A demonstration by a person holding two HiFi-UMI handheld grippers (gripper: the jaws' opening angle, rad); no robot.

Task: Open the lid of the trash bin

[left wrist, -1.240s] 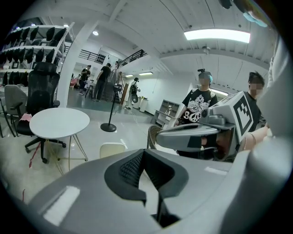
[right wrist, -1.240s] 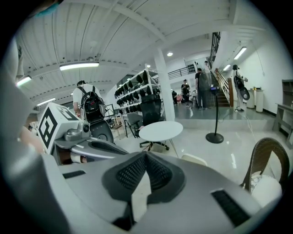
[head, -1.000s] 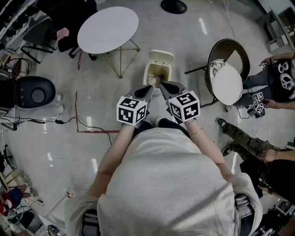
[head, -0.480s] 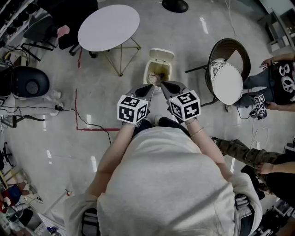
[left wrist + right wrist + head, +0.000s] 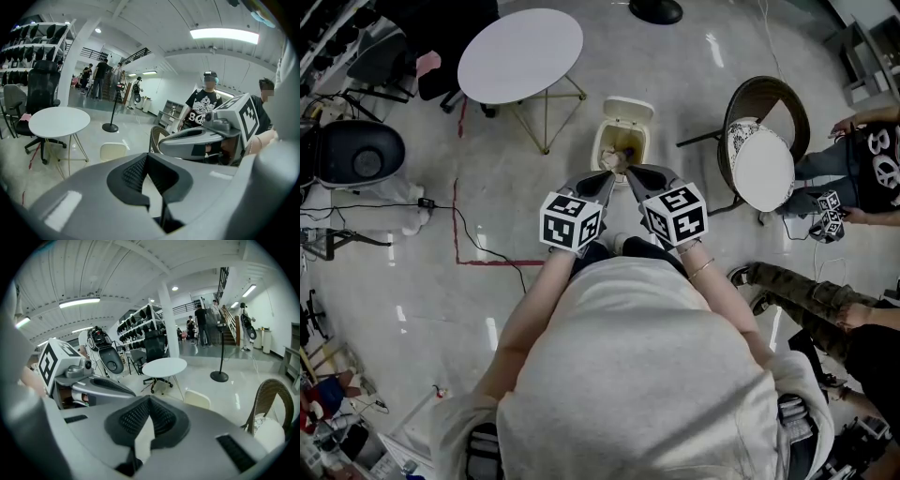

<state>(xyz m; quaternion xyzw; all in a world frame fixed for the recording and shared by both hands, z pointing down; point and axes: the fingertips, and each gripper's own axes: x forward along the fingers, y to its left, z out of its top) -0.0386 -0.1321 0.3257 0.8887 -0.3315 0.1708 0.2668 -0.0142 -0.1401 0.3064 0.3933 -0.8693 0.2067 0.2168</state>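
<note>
Trash bin (image 5: 602, 143) is standing on the glossy floor (image 5: 487, 187) straight ahead of you, between the round white table (image 5: 520, 58) and the wicker chair (image 5: 761, 141). Its cream lid (image 5: 628, 112) is already tipping back from the far rim, and the mouth is showing something pale inside that you cannot identify from here.

You are pointing both tools at the near rim. The left gripper (image 5: 607, 176) and the right gripper (image 5: 631, 174) are sitting side by side just short of it, neither touching the bin. On each, the ribbed pads are meeting at the tips with nothing between them, so you are carrying nothing.

The lid is looking like thin, smooth plastic: light and fairly stiff, hinging along the far edge. If you are taking hold, go for the free front lip, opposite the hinge, where a narrow pinch has an edge to bite on. The flat face is probably too slick for the pads. The bin itself is likely light enough to slide or rock on this polished floor, so push gently.
</note>
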